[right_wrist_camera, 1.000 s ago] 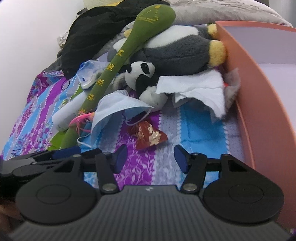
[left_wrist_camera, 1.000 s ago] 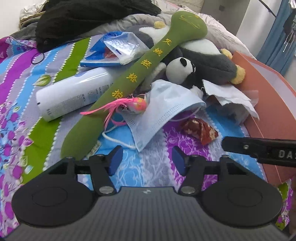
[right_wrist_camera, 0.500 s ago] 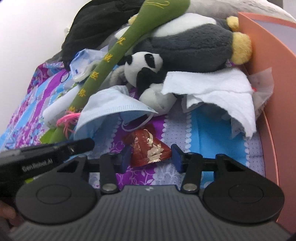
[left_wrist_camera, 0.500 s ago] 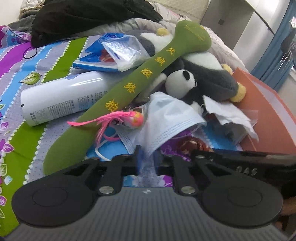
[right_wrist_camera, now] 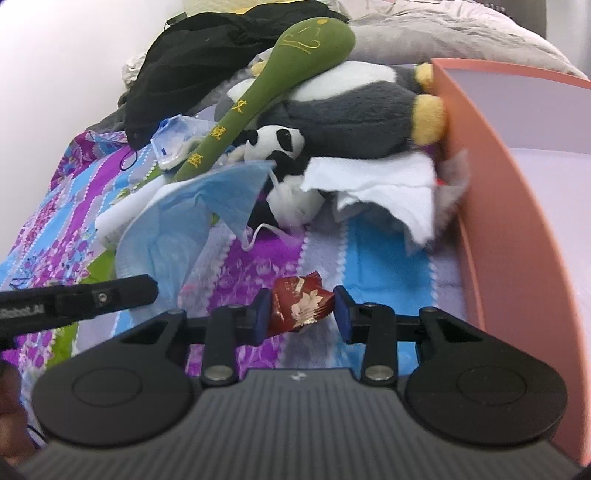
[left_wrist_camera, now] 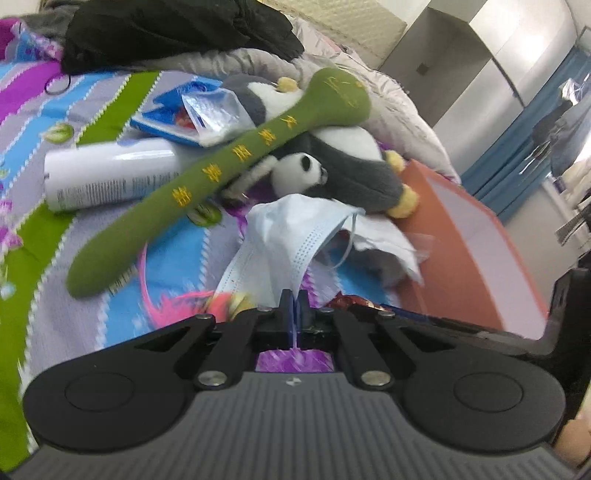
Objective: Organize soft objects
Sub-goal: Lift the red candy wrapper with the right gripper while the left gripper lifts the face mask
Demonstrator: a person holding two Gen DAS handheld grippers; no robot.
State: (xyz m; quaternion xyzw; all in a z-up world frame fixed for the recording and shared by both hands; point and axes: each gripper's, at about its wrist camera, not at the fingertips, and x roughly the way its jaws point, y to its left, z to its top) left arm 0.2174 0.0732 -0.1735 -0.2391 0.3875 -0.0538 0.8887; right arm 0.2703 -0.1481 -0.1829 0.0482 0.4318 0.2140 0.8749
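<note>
My left gripper (left_wrist_camera: 293, 304) is shut on the lower edge of a pale blue face mask (left_wrist_camera: 291, 236), which hangs lifted off the bed. In the right wrist view the mask (right_wrist_camera: 221, 192) drapes at centre left. The jaws of my right gripper (right_wrist_camera: 301, 312) are closing, and both pads touch a red snack packet (right_wrist_camera: 295, 302) between them. Behind lie a long green plush stick (left_wrist_camera: 229, 166), a small panda plush (left_wrist_camera: 299, 173) and a grey penguin plush (left_wrist_camera: 354, 173).
An orange box (right_wrist_camera: 498, 184) stands open along the right. White tissue (right_wrist_camera: 380, 184) lies against its wall. A white bottle (left_wrist_camera: 107, 173), a blue packet (left_wrist_camera: 173, 118), a pink feather toy (left_wrist_camera: 177, 306) and a black garment (left_wrist_camera: 166, 29) rest on the striped bedspread (left_wrist_camera: 74, 277).
The left jaws went from open to shut on the mask edge and raised it. The right jaws narrowed around the red packet, and that gripper drew back with it.
</note>
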